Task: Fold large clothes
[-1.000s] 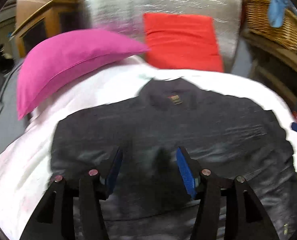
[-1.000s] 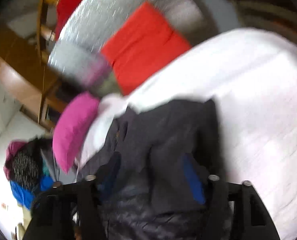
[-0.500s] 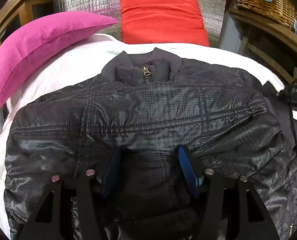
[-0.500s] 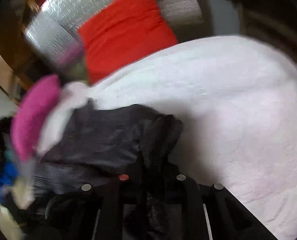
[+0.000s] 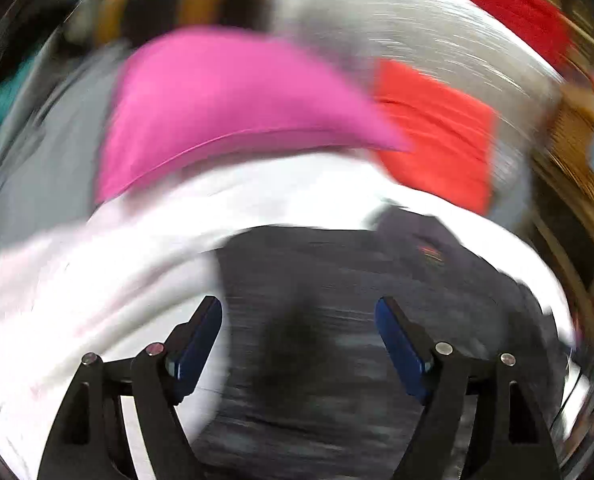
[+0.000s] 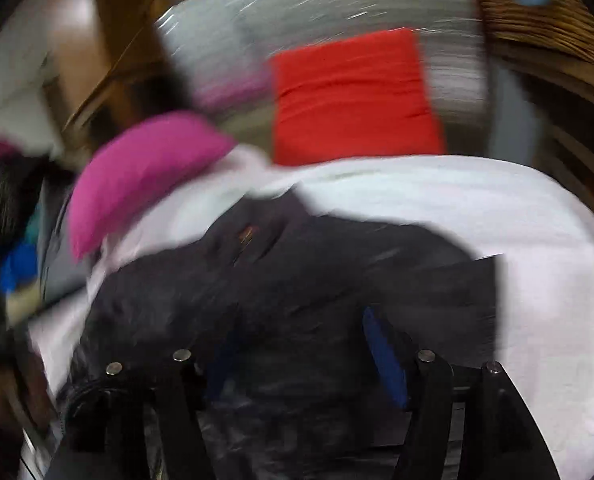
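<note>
Dark quilted jacket point(image 5: 337, 280) is spread flat on the white bed point(image 5: 97, 280), blurred. Pink pillow point(image 5: 225, 112) and red cushion point(image 5: 433, 128) are seen behind. Left gripper point(image 5: 299, 340) and right gripper point(image 6: 297, 352) fingers are held apart, gripping nothing.

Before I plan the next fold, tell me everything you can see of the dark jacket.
The jacket is dark grey, slightly shiny fabric, lying spread on the white bedsheet, collar toward the pink pillow and red pillow. A small label shows near the collar. Both views are blurred. The left gripper and right gripper are open over it.
</note>
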{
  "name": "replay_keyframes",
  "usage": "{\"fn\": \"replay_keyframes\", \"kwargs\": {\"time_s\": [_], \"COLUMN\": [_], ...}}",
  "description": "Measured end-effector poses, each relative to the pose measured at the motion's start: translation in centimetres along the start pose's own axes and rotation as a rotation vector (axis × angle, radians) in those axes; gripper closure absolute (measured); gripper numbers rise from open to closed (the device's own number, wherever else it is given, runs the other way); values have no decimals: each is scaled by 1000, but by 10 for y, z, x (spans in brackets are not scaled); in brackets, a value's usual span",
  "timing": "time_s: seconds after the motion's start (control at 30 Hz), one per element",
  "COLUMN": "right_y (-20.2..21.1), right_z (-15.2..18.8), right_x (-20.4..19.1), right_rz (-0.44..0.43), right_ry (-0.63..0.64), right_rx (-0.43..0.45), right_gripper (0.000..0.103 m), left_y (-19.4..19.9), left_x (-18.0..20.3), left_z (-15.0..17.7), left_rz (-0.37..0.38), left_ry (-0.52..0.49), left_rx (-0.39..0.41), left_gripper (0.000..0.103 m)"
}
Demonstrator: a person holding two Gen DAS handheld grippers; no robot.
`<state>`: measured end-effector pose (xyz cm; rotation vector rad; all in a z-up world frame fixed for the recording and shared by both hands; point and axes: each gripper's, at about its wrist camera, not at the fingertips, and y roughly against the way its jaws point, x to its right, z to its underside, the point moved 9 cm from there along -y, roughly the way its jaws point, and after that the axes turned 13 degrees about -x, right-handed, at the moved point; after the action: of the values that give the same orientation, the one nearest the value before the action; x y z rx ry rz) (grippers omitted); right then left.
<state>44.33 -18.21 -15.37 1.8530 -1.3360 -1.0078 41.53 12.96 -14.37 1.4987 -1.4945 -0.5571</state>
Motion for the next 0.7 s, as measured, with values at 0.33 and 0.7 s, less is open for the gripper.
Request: {"fn": "replay_keyframes", "kwargs": {"time_s": [0.33,0.7], "right_y": [-39,-42], "right_z": [29,33], "right_x": [8,10], "right_rz": [0,-11], "right_ry": [8,19], "right_rx": [-96,-85], "right_gripper": [36,36], "left_y": [-72,-106], "left_x": [-28,-36], "left_z": [-32,-23], "left_rz": [129,16], "left_ry": [119,26], "left_rx": [-176,-171], "left_gripper": [24,86]}}
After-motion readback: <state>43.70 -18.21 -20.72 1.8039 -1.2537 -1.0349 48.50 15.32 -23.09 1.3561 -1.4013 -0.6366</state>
